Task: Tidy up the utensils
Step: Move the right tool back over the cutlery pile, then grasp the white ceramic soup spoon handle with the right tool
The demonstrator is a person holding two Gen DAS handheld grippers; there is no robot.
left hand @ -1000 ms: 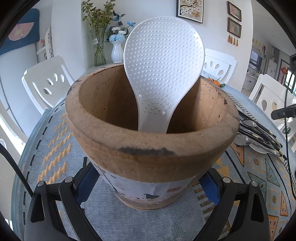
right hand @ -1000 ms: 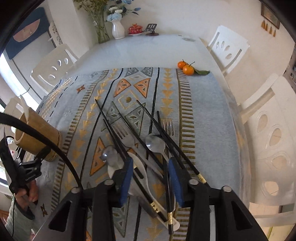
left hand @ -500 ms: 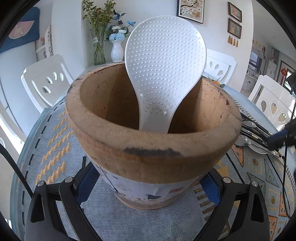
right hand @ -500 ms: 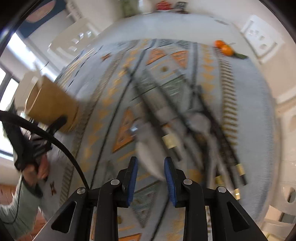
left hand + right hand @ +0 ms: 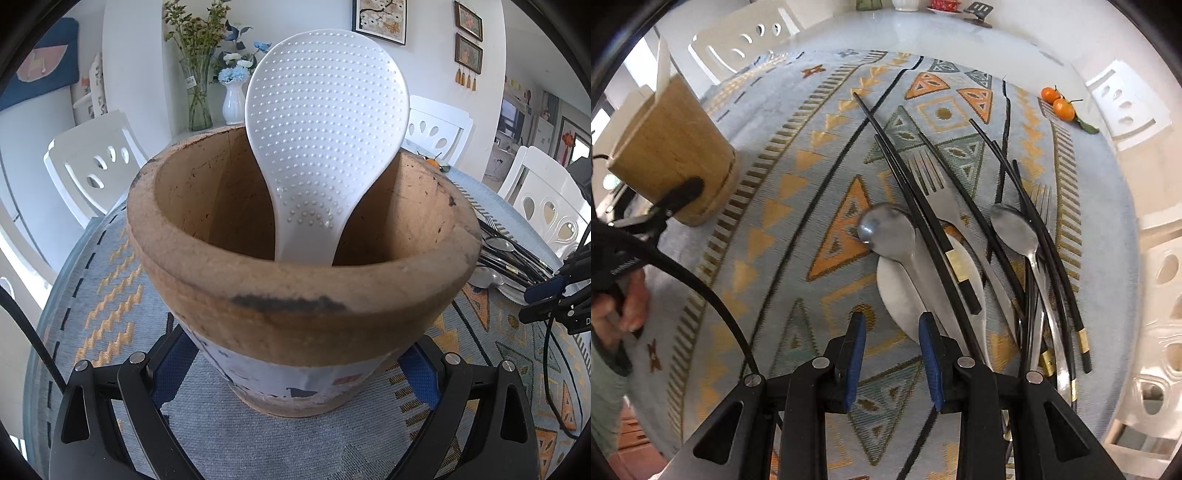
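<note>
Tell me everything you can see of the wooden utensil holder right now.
The wooden utensil holder is a thick-walled, tan tapered cup, rim scuffed with a dark smear, a white printed label around its base. It stands upright on the patterned tablecloth, clamped between the left gripper pads. Inside leans one white dimpled rice paddle, head up. It stands well apart from the cutlery pile.

Patterned tablecloth (image 5: 798, 177), two oranges (image 5: 1058, 103), flower vases (image 5: 234, 101)

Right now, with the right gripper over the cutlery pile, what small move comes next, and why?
Probably lower the right gripper onto the white spoon just ahead: its jaws stand open with nothing between them. The left gripper already clamps the wooden holder, which has only the rice paddle inside.
</note>
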